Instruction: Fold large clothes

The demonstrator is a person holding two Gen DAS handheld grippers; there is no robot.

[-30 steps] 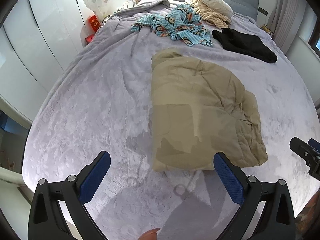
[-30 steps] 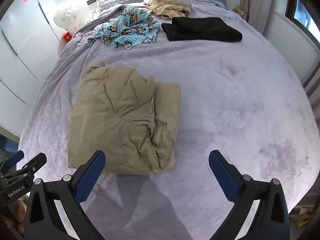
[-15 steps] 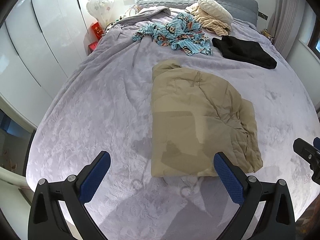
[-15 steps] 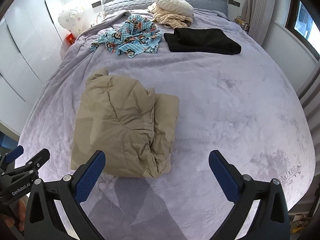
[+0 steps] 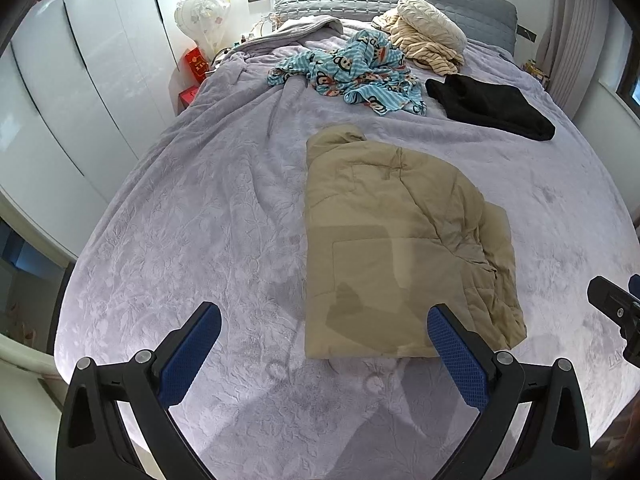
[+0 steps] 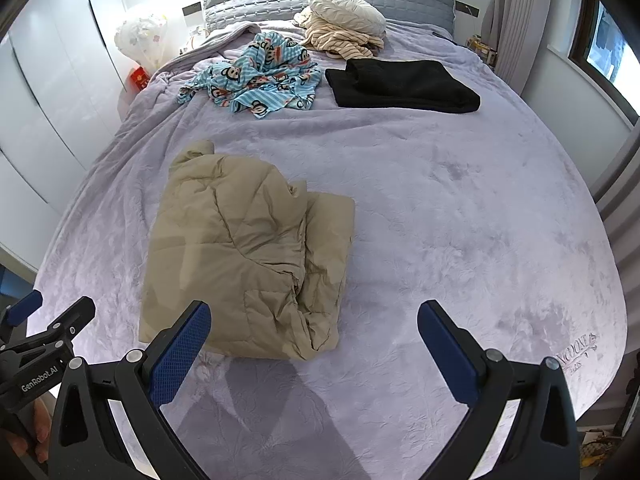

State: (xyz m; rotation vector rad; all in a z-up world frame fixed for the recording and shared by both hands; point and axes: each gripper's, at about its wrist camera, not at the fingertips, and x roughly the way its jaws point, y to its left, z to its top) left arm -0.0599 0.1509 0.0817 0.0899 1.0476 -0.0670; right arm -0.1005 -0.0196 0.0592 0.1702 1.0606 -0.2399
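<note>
Bare bed (image 6: 460,220) surface lies right of the folded tan jacket (image 6: 248,256). Patterned garment (image 6: 260,76) and black garment (image 6: 400,84) occupy the far end.

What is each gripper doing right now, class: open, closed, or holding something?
Left gripper: open, holding nothing, above the bed.
Right gripper: open, holding nothing; the tan jacket lies free.

At the lower left of your right wrist view, the left gripper (image 6: 40,364) carries white lettering you can read as "GenRobot.AI". Low on the right, the lavender bedspread (image 6: 460,208) bears an embroidered logo (image 6: 576,350), too distorted to read.
</note>
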